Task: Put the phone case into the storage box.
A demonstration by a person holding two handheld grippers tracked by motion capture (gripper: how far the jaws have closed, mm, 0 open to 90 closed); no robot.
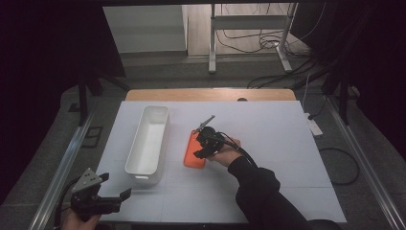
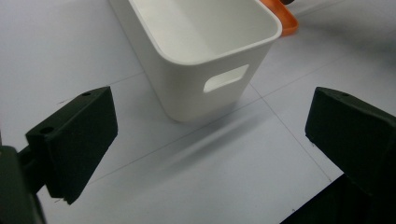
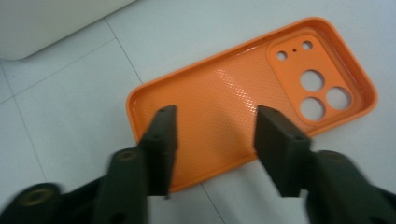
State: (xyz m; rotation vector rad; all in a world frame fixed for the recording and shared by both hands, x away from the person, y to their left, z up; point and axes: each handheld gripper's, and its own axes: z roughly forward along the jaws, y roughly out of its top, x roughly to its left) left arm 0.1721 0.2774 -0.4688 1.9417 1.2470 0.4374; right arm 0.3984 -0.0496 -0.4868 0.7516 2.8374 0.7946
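The long white plastic bin [image 1: 148, 139] stands empty on the white surface [image 1: 268, 143], the orange rubbery phone case [image 3: 243, 98] lying inside-up just right of it under the right gripper [image 3: 215, 123], fingers apart over it, while the left gripper [image 2: 205, 144] near the bin's near end has its fingers wide apart.

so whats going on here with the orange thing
A person works at a white table with a gripper in each hand. The right gripper is down over an orange phone case that lies inside-up, its jaws part-way closed above the case's near end; whether the pads touch it cannot be told. The left gripper hangs open near the end of a white bin, which looks empty where its inside shows. The case lies on the table beside the bin.
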